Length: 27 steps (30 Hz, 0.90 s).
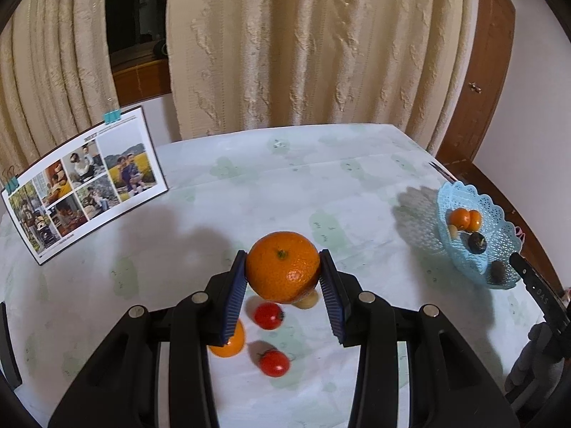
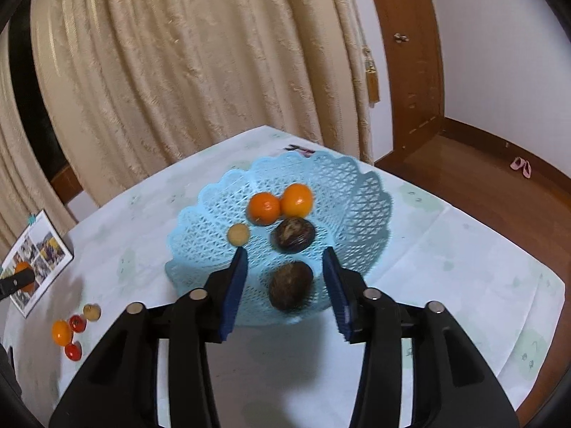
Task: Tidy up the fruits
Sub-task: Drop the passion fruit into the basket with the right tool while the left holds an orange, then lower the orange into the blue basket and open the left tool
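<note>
My left gripper (image 1: 283, 271) clamps a large round orange (image 1: 282, 266) between its blue ribbed pads, holding it above the pale cloth-covered table (image 1: 285, 178). Under and behind that fruit on the cloth lie two small red tomatoes (image 1: 268, 315), a smaller orange fruit (image 1: 228, 346) partly hidden by my left finger, and a little tan round fruit (image 1: 306, 300) peeking out below the held orange. Farther left, a printed photo sheet with teal binder clips (image 1: 85, 185) stands propped at the table's edge before the cream curtains (image 1: 321, 42).

My right gripper (image 2: 285, 278) hangs with its jaws parted over the near rim of the light-blue lattice plastic basket (image 2: 357, 196); a dark brown round fruit (image 2: 289, 285) lies in the basket between the pads, which do not press on it. Beyond it in the basket sit another dark fruit (image 2: 293, 234), two small oranges (image 2: 280, 204) and a tan ball-shaped fruit (image 2: 238, 234).
</note>
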### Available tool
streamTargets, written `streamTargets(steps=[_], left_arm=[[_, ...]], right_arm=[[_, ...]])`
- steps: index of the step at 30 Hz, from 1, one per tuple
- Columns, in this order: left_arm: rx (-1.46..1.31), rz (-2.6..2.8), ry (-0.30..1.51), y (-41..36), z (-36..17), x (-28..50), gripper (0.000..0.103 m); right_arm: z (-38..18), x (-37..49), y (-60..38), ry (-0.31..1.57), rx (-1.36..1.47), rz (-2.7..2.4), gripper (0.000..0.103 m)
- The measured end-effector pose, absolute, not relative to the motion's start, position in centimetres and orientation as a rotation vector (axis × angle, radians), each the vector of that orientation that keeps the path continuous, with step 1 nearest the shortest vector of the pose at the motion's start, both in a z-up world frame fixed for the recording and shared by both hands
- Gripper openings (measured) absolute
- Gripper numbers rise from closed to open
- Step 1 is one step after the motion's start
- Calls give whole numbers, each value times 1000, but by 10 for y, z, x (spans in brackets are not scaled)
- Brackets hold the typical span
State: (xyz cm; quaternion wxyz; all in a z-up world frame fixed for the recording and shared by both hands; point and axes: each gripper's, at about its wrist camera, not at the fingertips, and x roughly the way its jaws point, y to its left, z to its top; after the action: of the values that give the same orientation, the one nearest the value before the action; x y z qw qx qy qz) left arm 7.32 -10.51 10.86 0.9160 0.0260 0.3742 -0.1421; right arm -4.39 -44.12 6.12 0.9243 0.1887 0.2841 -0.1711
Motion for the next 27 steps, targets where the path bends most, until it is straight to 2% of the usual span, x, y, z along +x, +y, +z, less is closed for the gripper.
streamTargets(steps=[24,27], left_arm=[[178,-589,798,-262,100,60,41],[189,-625,807,-281,94,59,41]], right_arm=[[50,-82,-464,409,422,-533,47],[50,-84,-464,389,424,-541,55]])
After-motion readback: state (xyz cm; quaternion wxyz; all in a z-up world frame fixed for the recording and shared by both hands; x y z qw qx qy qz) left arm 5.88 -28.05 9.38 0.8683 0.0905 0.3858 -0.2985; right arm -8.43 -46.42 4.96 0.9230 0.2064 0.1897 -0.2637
